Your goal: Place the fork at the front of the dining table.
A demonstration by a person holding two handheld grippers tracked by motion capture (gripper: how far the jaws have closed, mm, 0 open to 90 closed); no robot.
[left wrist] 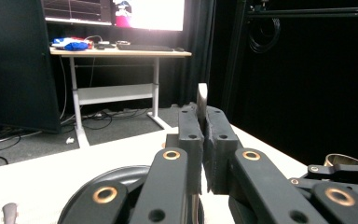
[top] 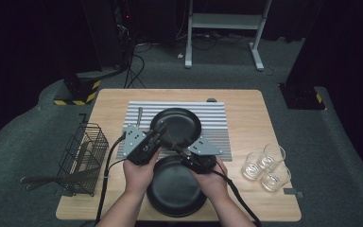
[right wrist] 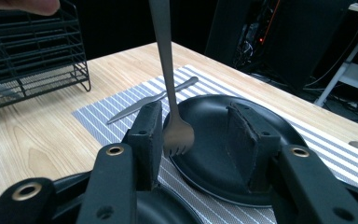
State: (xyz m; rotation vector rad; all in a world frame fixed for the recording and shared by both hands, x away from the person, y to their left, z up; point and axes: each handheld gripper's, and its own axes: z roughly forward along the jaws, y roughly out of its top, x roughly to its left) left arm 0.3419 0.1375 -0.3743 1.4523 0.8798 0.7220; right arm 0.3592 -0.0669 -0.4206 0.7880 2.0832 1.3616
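Observation:
My left gripper (left wrist: pixel 203 116) is shut on the handle of a metal fork (left wrist: pixel 202 95), whose end sticks out above the jaws. The fork (right wrist: pixel 170 84) hangs tines down between the jaws of my right gripper (right wrist: pixel 196 121). It sits close to one pad, and a wide gap separates it from the other, so these jaws stand open. In the high view both grippers meet over the near rim of a black plate (top: pixel 184 118), the left gripper (top: pixel 162 126) coming from the left and the right gripper (top: pixel 176 144) from the front.
The plate lies on a striped placemat (top: pixel 212 118) with a knife (top: pixel 139 116) at its left. A second black plate (top: pixel 175 194) sits at the front edge. A wire basket (top: pixel 82 158) with utensils stands left; three glasses (top: pixel 267 165) stand right.

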